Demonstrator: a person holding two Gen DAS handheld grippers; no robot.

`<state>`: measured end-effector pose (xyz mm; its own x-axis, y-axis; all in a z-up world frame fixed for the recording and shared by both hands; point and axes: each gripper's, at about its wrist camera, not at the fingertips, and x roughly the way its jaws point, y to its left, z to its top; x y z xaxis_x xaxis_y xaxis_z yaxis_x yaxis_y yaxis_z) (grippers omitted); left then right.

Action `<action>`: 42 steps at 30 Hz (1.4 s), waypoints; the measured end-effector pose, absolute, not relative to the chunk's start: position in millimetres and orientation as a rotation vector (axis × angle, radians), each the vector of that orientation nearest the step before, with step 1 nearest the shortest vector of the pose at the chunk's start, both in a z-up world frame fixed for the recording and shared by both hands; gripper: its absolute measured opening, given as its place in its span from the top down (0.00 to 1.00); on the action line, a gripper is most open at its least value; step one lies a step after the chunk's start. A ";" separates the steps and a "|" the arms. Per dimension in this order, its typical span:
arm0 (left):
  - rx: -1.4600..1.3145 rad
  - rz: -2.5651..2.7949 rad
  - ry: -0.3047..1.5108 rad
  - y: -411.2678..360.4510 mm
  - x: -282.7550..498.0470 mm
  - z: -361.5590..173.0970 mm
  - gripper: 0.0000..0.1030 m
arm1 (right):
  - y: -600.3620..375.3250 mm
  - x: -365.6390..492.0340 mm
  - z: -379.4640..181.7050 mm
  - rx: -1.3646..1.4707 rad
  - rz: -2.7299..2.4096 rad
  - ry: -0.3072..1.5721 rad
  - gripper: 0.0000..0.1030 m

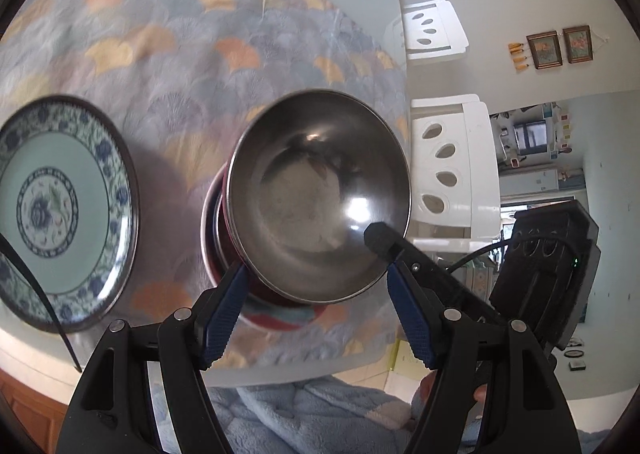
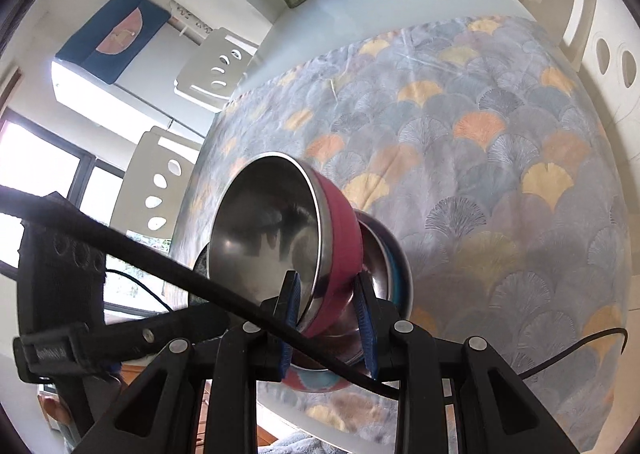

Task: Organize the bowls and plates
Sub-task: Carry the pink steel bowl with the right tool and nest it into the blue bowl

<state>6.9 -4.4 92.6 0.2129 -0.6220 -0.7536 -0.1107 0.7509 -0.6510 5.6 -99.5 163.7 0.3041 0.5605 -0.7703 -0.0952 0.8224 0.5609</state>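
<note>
Bowl [image 2: 280,238] | right fingers [image 2: 290,306] clamp rim | left fingers [image 1: 224,310] apparently spread

The tilted bowl [image 2: 280,242] is bare steel grey inside and crimson red outside. Beneath it, the lower bowl [image 2: 394,270] shows a steel lining, a teal band and red patches near its base. Left of the bowls, the plate [image 1: 60,209] has a pale celadon centre, a blue floral medallion and a blue-and-white flowered border (dark brown rim). The tablecloth [image 2: 480,157] under the bowls carries grey-blue fan-shaped leaves, with yellow and orange ones scattered.
</note>
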 end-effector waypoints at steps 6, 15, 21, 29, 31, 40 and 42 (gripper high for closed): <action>-0.668 -0.400 1.337 -4.5 3.9 91.0 0.33 | -100.9 1.0 160.1 0.477 0.454 1.214 0.74; -0.699 -0.410 1.293 7.2 1.0 99.8 0.32 | -109.2 -4.3 149.8 0.480 0.395 1.282 0.62; -0.739 -0.321 1.300 30.7 3.2 85.4 0.32 | -114.8 0.7 148.1 0.478 0.359 1.281 0.47; -0.766 -0.295 1.357 28.0 3.5 62.8 0.32 | -114.4 6.6 122.6 0.518 0.359 1.382 0.40; -0.757 -0.294 1.363 26.0 4.5 61.8 0.32 | -113.8 8.4 120.6 0.520 0.361 1.391 0.40; -0.749 -0.272 1.374 24.3 10.7 57.6 0.31 | -110.9 16.8 112.3 0.532 0.368 1.426 0.39; -0.750 -0.275 1.373 22.7 11.9 57.3 0.31 | -110.5 17.9 109.0 0.543 0.371 1.439 0.39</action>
